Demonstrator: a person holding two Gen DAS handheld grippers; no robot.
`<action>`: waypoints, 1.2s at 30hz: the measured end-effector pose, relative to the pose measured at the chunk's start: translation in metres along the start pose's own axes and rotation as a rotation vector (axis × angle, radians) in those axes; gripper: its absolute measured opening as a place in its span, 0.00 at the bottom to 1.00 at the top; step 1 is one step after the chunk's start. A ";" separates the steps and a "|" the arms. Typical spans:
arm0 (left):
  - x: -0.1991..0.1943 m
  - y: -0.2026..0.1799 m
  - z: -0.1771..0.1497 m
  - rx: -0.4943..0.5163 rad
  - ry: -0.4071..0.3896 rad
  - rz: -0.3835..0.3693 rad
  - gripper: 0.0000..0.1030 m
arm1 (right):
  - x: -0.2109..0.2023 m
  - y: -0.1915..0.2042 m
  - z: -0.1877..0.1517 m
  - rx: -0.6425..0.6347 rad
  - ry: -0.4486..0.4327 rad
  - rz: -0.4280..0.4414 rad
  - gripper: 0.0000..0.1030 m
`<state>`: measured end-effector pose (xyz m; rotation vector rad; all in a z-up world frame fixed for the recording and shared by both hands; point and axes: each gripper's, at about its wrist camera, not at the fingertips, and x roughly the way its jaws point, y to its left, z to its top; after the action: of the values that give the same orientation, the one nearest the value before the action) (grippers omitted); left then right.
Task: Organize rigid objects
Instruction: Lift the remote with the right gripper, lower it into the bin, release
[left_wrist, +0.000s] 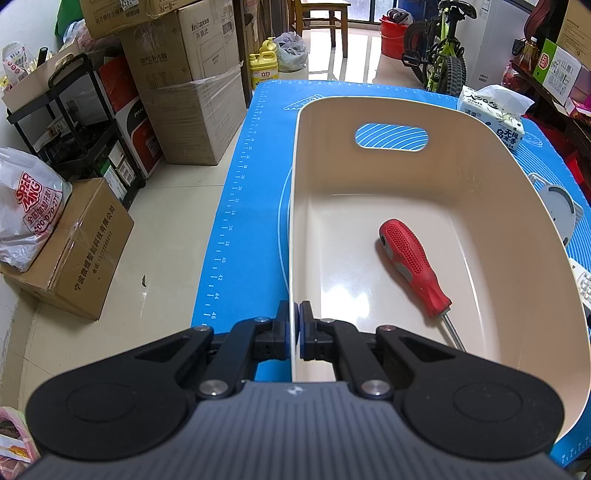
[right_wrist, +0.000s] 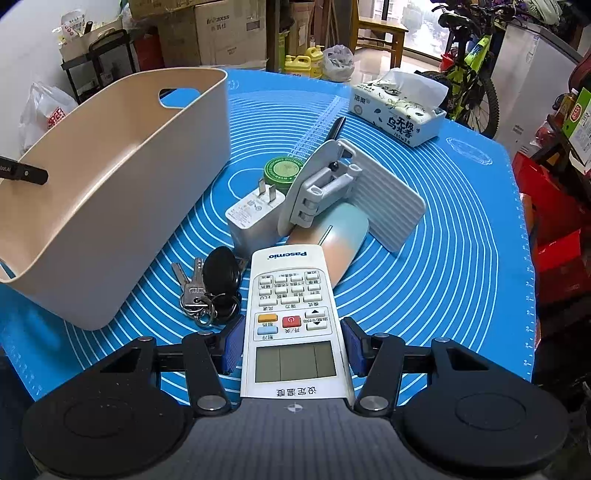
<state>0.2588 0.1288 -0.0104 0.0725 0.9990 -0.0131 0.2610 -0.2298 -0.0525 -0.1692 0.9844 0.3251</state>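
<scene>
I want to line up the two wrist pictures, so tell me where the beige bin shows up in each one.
Left wrist view: the beige bin fills the centre and right, a red screwdriver lying inside; the left gripper is shut on its near rim.
Right wrist view: the beige bin stands at the left on the blue mat.
Shared landmark: the tissue pack, beyond the bin to its right.

one beige bin (right_wrist: 122, 206), one red screwdriver (left_wrist: 413, 266) inside it, one remote control (right_wrist: 291, 317), one key bunch (right_wrist: 210, 291), one charger (right_wrist: 255, 218), one mouse (right_wrist: 340, 240), one green tin (right_wrist: 282, 170), one tissue pack (right_wrist: 399, 110), one pen (right_wrist: 337, 129), one folding stand (right_wrist: 351, 192).
</scene>
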 end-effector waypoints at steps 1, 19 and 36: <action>0.000 0.000 0.000 0.000 0.000 0.000 0.05 | -0.002 0.000 0.000 0.000 -0.003 0.000 0.58; 0.000 0.000 -0.002 0.000 0.003 -0.001 0.05 | -0.075 0.014 0.037 -0.022 -0.170 0.036 0.57; 0.001 0.000 -0.001 -0.001 0.005 -0.004 0.05 | -0.061 0.116 0.127 -0.163 -0.244 0.148 0.57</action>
<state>0.2587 0.1293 -0.0112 0.0693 1.0044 -0.0164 0.2900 -0.0966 0.0689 -0.1997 0.7296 0.5496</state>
